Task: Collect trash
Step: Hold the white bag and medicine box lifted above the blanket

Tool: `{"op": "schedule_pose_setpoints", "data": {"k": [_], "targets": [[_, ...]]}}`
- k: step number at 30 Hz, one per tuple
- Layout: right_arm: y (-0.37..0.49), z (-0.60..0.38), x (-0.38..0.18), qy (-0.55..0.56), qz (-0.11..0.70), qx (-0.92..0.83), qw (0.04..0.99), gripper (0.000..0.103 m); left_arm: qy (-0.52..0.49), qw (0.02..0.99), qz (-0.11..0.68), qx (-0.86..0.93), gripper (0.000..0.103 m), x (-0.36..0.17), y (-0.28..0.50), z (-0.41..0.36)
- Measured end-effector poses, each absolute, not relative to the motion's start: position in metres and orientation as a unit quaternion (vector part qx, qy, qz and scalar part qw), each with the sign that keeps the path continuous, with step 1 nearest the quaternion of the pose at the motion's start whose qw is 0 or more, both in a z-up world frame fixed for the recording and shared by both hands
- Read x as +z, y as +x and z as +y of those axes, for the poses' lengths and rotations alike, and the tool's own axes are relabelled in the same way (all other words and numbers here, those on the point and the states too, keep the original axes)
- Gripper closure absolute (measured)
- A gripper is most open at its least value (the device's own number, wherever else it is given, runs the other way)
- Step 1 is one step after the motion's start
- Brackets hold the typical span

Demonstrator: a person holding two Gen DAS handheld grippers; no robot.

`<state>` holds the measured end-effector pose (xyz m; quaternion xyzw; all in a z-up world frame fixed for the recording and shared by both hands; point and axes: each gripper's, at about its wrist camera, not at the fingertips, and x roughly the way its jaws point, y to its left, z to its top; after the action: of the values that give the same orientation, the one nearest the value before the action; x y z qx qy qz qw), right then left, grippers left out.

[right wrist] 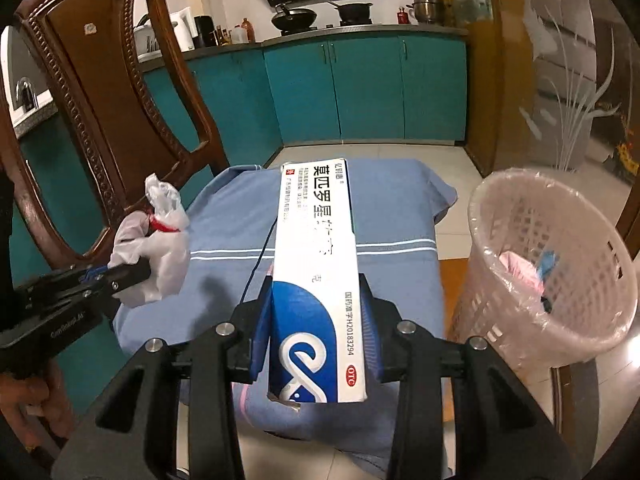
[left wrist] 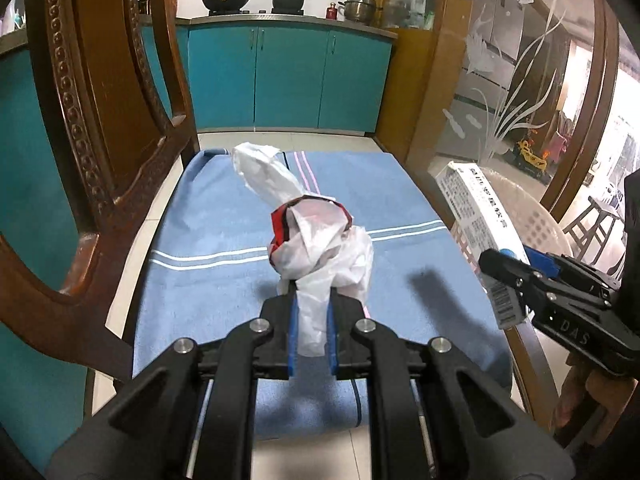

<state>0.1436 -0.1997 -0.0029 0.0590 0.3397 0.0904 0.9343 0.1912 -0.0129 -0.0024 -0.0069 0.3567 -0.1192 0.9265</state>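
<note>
Trash fills both my tongs: in the left wrist view my left tongs [left wrist: 311, 328] are clamped on a crumpled white plastic wrapper [left wrist: 320, 240] at frame centre, above the blue cloth [left wrist: 208, 280] on the chair seat, while my right tongs [left wrist: 516, 276] at the right edge grip the white medicine box [left wrist: 480, 216]. In the right wrist view those right tongs [right wrist: 316, 320] pinch the box [right wrist: 316, 260] by its near end only, the lined basket [right wrist: 552, 280] standing at the right. I judge the long box could pivot and slip free, and the limp wrapper could snag the basket's liner.
</note>
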Motion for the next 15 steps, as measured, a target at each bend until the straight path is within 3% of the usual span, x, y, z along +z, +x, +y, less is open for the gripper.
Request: {"op": "schedule_pose_setpoints", "data": {"k": [15], "targets": [[0.1496, -0.2003, -0.0011, 0.058, 0.343, 0.101, 0.932, 0.064, -0.003, 0.925, 0.362, -0.116, 0.091, -0.0083, 0.1931, -0.0103]]}}
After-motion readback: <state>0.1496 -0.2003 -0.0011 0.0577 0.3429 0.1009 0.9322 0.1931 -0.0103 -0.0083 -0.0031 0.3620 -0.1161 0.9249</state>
